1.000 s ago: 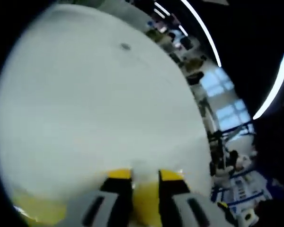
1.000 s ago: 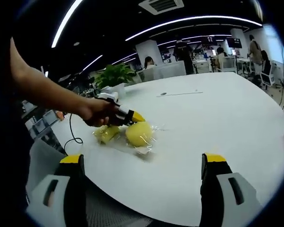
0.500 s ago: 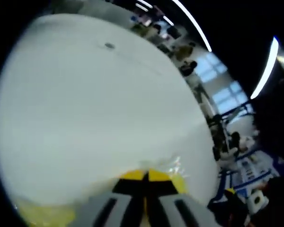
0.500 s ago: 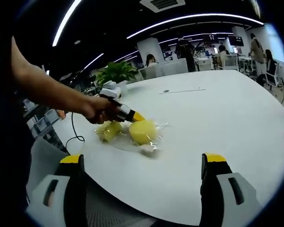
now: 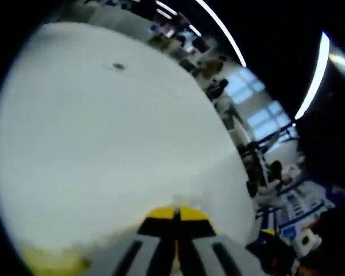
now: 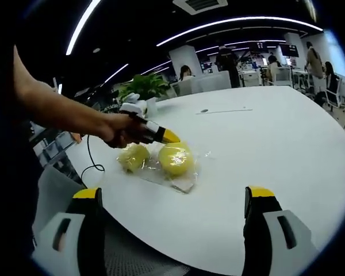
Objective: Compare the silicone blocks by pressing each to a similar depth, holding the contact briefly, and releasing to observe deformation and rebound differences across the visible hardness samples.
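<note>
We judged ourselves between presses: our left gripper (image 6: 168, 136), jaws clenched and empty, hovered just above the 2 bagged yellow silicone blocks (image 6: 176, 158) on the surface (image 6: 276, 144). Our right gripper (image 6: 175, 230) stayed released. Next, another press.

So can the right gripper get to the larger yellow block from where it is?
Probably yes. The right gripper is open, with bare white table between it and the larger yellow block. The shut left gripper sits just above that block, though.
</note>
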`<state>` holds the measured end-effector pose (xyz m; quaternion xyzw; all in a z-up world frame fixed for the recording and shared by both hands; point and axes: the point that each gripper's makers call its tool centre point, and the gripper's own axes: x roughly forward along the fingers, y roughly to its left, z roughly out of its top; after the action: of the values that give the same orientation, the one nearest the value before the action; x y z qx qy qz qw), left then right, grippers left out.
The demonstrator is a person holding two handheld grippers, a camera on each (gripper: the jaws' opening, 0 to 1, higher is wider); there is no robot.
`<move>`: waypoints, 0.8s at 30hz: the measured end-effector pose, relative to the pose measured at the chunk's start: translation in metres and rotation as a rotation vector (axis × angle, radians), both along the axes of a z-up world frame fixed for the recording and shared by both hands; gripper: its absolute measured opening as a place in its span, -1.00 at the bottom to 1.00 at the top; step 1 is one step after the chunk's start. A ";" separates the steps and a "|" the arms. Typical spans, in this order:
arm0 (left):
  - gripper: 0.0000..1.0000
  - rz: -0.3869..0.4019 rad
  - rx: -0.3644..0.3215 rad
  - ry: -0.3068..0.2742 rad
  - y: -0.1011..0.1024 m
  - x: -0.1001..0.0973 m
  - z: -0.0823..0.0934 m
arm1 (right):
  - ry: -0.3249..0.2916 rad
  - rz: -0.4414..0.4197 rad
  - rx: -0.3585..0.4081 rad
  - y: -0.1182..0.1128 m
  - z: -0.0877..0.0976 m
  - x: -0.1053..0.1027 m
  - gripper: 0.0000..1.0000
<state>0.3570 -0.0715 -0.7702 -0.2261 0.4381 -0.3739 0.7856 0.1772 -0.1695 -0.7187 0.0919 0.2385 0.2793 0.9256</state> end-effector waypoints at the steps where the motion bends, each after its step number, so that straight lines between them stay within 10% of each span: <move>1: -1.00 -0.006 0.008 -0.015 -0.001 -0.002 0.004 | -0.002 -0.001 0.002 -0.001 0.000 0.001 0.93; 6: -1.00 0.007 0.119 -0.051 0.008 -0.003 0.004 | 0.006 0.010 0.011 -0.001 -0.002 0.004 0.93; 24: -1.00 -0.060 0.042 -0.246 0.016 -0.005 0.080 | -0.010 0.025 0.008 0.005 0.011 0.016 0.93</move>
<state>0.3517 -0.0553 -0.6906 -0.1487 0.3528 -0.4130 0.8263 0.1931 -0.1641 -0.7072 0.0912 0.2339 0.2925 0.9227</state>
